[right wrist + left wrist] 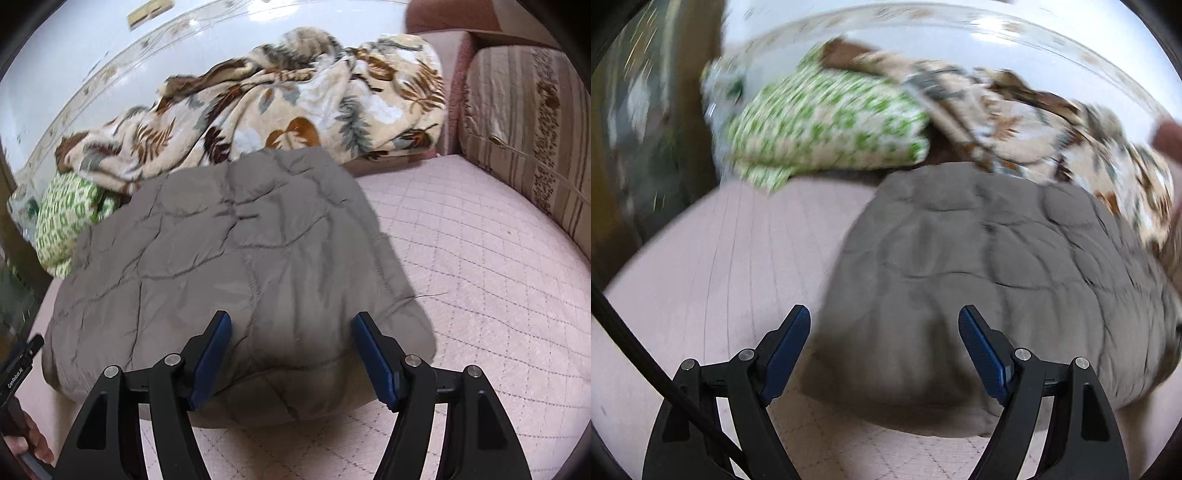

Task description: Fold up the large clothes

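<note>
**Grey quilted garment folded on bed; both grippers empty**

Pink quilted bed cover fills the lower frame of both views. On it lies the grey quilted garment, a padded, bulky bundle, its near edge directly ahead of both tools. A leaf-print blanket is heaped behind it at upper centre; a green-patterned cloth sits at left.

The right gripper stands spread wide, holding nothing, its jaws flanking the near edge. The left gripper is likewise released and empty, near the garment's lower-left corner; that view is blurred.

Judgement: the garment's long axis appears to run left to right. The right gripper is the better centred on it.
</note>
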Action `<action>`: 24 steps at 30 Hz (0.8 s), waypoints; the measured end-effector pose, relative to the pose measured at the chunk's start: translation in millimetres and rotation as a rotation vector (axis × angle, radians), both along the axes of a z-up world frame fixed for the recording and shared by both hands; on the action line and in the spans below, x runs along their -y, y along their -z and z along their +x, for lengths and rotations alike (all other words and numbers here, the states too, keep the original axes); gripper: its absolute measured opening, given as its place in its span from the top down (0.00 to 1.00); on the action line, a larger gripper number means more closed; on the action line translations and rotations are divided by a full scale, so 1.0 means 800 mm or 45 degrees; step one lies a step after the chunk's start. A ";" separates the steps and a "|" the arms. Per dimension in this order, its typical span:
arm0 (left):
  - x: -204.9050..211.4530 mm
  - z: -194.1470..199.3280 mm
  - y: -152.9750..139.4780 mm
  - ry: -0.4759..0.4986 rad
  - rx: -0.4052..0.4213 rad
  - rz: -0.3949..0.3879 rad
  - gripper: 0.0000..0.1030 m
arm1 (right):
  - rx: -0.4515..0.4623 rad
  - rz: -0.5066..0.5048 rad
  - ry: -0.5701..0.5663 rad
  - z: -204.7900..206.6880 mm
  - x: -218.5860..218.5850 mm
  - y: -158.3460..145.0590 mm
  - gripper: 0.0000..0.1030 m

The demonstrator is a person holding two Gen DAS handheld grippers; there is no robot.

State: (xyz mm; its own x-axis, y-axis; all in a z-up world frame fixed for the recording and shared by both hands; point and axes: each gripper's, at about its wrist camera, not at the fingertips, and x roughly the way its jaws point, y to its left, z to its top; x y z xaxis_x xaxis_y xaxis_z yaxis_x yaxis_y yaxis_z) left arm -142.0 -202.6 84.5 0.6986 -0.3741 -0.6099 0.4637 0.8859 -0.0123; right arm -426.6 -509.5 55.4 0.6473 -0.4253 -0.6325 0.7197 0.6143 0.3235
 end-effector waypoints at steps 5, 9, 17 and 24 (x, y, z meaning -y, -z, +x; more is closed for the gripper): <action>-0.046 0.043 0.008 -0.102 -0.187 -0.110 0.21 | 0.016 0.011 0.050 -0.018 0.013 -0.002 0.26; -0.069 0.058 0.016 -0.121 -0.302 -0.176 0.21 | 0.051 0.053 0.093 -0.037 0.024 0.000 0.22; -0.089 0.071 0.035 -0.091 -0.548 -0.318 0.21 | 0.161 0.277 0.156 -0.078 0.052 0.023 0.15; -0.090 0.066 0.060 -0.088 -0.724 -0.401 0.21 | 0.337 0.621 0.251 -0.107 0.072 0.069 0.12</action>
State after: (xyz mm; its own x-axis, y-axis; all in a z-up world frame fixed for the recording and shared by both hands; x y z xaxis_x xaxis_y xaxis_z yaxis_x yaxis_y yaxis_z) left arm -89.1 -130.6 36.8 0.3283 -0.5608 -0.7601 0.2503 0.8276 -0.5025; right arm -512.3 -566.9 0.4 0.7482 -0.2540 -0.6129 0.6613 0.2119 0.7196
